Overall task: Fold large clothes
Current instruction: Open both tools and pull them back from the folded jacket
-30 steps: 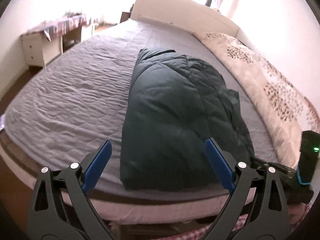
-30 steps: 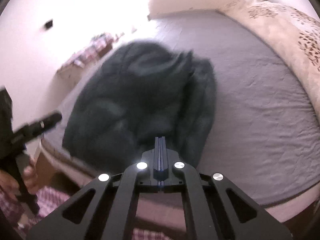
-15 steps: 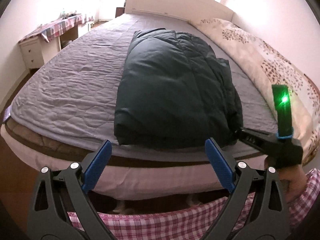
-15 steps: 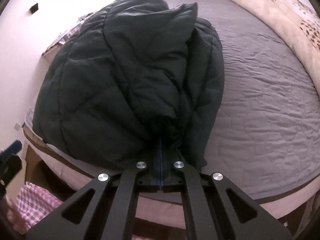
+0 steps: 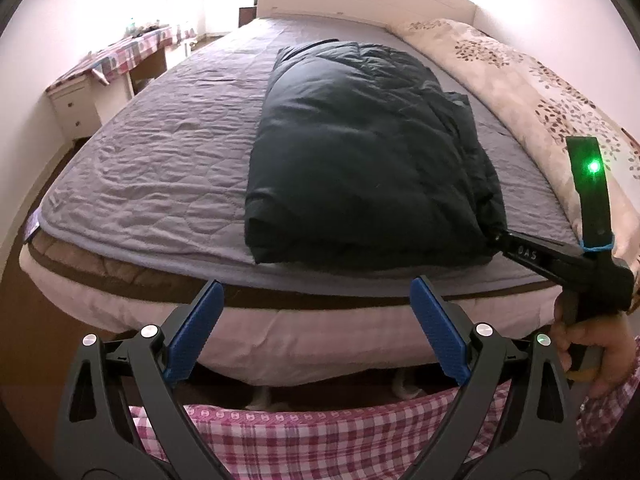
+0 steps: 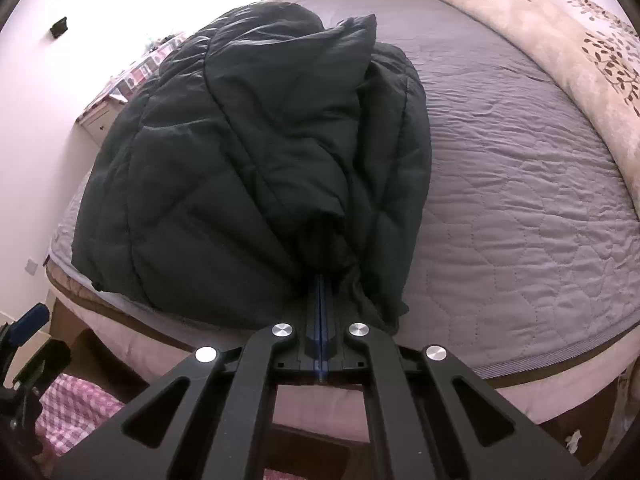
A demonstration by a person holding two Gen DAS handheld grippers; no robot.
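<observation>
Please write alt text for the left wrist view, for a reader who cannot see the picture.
A folded dark green padded jacket lies on a grey quilted bed; the right gripper is shut on its near right corner. The left gripper is open and empty, off the bed's near edge.

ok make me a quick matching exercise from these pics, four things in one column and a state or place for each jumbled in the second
Things:
1. dark jacket
2. left gripper
3. right gripper
4. floral quilt

States or places:
A. shut on a fold of fabric
B. lying along the bed's right side
C. jaws wide apart, holding nothing
D. folded on the grey bedspread

Pairs: 1-D, 2-C, 3-A, 4-B
</observation>
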